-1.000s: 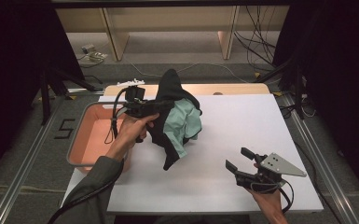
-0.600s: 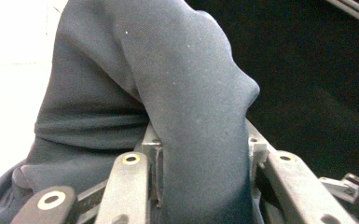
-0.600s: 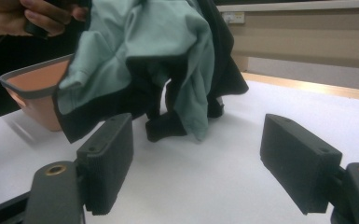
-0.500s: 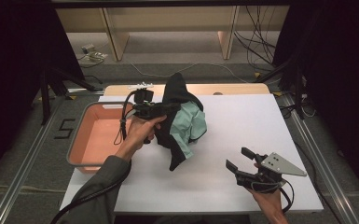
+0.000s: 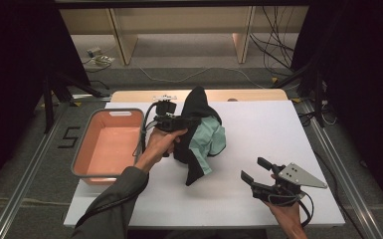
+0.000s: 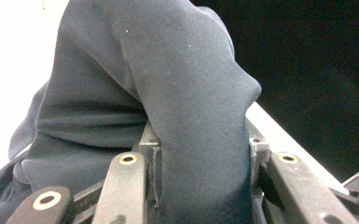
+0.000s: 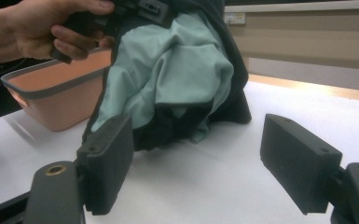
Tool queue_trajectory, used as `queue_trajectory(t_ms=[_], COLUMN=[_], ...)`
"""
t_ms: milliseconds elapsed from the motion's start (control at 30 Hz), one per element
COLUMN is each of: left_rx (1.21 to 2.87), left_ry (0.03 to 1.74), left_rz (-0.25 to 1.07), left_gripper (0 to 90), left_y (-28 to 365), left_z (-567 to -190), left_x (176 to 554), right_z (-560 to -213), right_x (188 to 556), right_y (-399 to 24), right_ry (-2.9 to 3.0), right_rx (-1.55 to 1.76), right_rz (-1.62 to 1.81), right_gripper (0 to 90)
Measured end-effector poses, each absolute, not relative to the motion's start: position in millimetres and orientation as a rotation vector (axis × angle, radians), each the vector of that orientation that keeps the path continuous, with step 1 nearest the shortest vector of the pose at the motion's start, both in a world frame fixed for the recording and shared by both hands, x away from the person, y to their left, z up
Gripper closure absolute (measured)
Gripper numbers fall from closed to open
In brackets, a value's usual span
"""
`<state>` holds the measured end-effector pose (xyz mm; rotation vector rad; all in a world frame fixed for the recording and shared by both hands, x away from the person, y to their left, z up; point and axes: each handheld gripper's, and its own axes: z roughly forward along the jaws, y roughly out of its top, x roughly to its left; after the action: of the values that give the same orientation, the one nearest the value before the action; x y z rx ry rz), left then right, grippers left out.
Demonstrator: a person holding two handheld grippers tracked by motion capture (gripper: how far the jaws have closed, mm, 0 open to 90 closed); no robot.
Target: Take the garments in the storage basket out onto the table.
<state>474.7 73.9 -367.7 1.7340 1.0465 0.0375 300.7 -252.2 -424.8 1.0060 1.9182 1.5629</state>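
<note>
High view: the left gripper holds a dark garment with a pale green lining lifted above the white bench, its lower end trailing onto the surface. Compared with a second ago, the gripper and cloth have shifted up and a little toward the far edge, beside the salmon-pink tub, and the lining has turned more toward the right. The right gripper sits where it was near the front right corner, well apart from the cloth.

Left gripper view: the jaws are closed on a thick fold of the dark fabric.

Right gripper view: the jaws stand wide apart with nothing between them, facing the hanging garment and tub.
</note>
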Motion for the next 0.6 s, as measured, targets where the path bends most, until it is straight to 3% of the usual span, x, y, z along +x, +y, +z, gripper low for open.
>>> queue_trajectory(t_ms=[600], left_rx=[1.807], left_ry=[1.050], left_rz=[0.010], left_gripper=[58.5], left_y=[55.4], left_z=[-383.8], left_x=[477.0], right_z=[-425.1], right_x=[300.9], right_y=[-252.0], right_ry=[1.920], right_rx=[1.008], right_rz=[1.563], right_gripper=[26.4])
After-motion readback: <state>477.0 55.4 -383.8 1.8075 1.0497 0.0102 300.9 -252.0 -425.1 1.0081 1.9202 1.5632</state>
